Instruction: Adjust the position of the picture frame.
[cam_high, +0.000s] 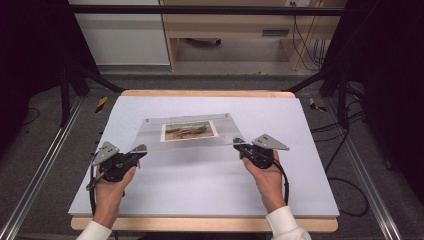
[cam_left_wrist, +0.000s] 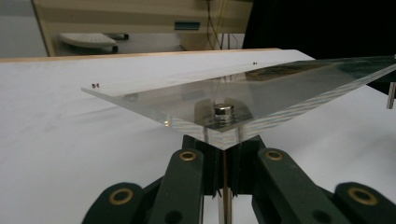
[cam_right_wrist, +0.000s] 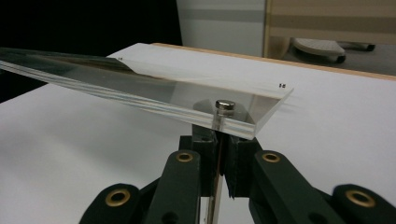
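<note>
Clear acrylic makes the plate (cam_high: 187, 134), a flat rectangular sheet with a small picture (cam_high: 189, 130) of brown and green shapes seen at its middle. Its long axis runs left to right across the table (cam_high: 200, 190), and it is lifted above the pale surface, with the near long edge toward the person. Small metal studs sit at the corners; one stud (cam_left_wrist: 223, 112) shows at the near left corner and another stud (cam_right_wrist: 225, 106) at the near right corner. Around the plate the white table surface is bare on all sides, with wide room in front and a narrower strip behind up to the wooden far edge. The left gripper (cam_high: 139, 150) has its jaws closed tight on the near left corner of the plate, under the stud. The right gripper (cam_high: 239, 145) has its jaws closed the same way on the near right corner. The person's left hand (cam_high: 111, 190) and right hand (cam_high: 267, 177) hold the grippers from below.
</note>
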